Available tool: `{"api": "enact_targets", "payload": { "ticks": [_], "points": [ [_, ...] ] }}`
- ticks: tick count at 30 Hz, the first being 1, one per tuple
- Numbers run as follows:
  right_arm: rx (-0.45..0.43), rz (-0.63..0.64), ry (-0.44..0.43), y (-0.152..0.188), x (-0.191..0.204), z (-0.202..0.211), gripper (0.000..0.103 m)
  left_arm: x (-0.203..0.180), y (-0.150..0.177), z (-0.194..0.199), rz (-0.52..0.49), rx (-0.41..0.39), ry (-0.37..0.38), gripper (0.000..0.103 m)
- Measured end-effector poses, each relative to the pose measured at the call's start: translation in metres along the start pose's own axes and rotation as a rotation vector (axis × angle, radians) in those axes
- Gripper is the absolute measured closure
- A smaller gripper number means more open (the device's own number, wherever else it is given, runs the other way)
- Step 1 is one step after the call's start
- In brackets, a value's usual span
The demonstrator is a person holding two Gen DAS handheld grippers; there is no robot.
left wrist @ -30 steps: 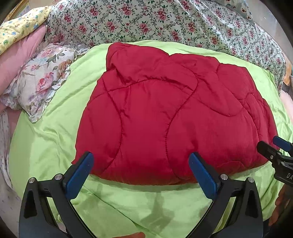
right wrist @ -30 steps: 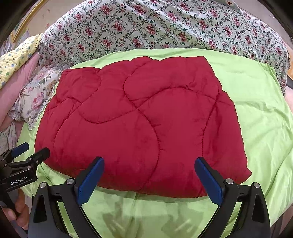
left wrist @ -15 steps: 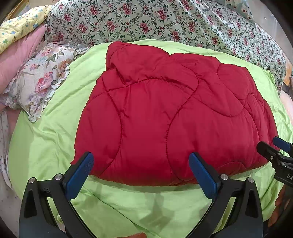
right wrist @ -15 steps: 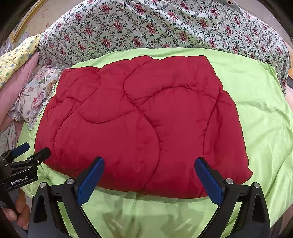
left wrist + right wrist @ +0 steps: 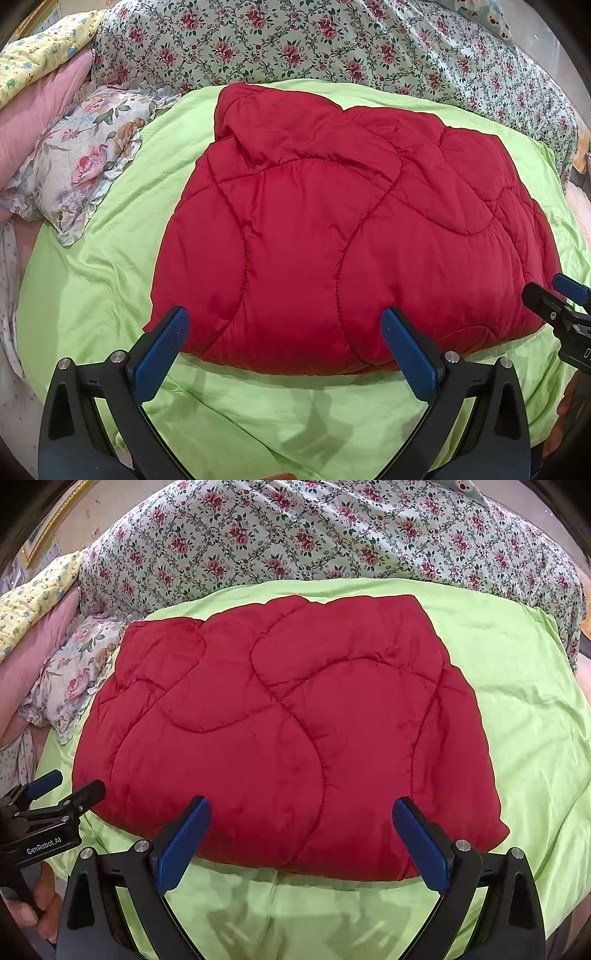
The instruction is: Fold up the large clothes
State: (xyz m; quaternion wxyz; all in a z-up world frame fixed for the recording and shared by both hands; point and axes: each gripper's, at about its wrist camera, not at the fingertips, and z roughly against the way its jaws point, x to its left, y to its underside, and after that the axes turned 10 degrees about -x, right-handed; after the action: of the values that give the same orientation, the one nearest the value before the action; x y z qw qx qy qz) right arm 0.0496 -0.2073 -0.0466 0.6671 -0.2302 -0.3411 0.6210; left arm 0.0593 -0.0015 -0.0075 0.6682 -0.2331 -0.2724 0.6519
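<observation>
A folded red quilted jacket (image 5: 347, 240) lies flat in the middle of the bed's lime-green sheet (image 5: 92, 288), with a flowered pillow (image 5: 77, 162) off its left end and a rose-print cover (image 5: 314, 531) bunched behind it. The left gripper (image 5: 284, 343) hovers just short of the jacket's near edge, its blue-padded fingers (image 5: 160, 349) spread wide and holding nothing, the hem lying just beyond the tips. The right gripper (image 5: 301, 834) hangs alongside in the same way, fingers (image 5: 421, 840) wide apart and empty, the near hem just ahead of them.
</observation>
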Motion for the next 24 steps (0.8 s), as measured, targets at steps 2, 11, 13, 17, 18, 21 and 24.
{"api": "enact_targets", "payload": {
  "ticks": [2,11,13,17,18,21,24],
  "points": [
    [-0.001,0.000,0.000,0.0000,-0.0004,0.0006,0.003,-0.0005,-0.0002,0.0005,-0.003,-0.002,-0.004,0.000],
    [-0.005,0.000,-0.002,-0.0013,-0.0004,0.0025,0.003,-0.0016,-0.0012,0.0023,-0.009,-0.005,-0.013,0.000],
    [-0.008,0.000,-0.003,-0.0014,-0.0001,0.0036,0.003,-0.0020,-0.0015,0.0032,-0.010,-0.006,-0.016,0.000],
    [-0.011,0.001,-0.005,-0.0025,-0.0001,0.0056,0.003,-0.0012,-0.0020,0.0038,-0.011,-0.007,-0.023,0.000],
    [-0.012,0.000,-0.005,-0.0027,-0.0001,0.0058,0.003,-0.0011,-0.0019,0.0041,-0.012,-0.009,-0.025,0.000],
    [-0.014,-0.001,-0.007,-0.0028,0.0002,0.0063,0.003,-0.0004,-0.0024,0.0050,-0.015,-0.013,-0.029,0.000],
    [-0.014,0.001,-0.007,-0.0028,0.0003,0.0064,0.003,-0.0001,-0.0031,0.0058,-0.016,-0.015,-0.026,0.000]
  ]
}}
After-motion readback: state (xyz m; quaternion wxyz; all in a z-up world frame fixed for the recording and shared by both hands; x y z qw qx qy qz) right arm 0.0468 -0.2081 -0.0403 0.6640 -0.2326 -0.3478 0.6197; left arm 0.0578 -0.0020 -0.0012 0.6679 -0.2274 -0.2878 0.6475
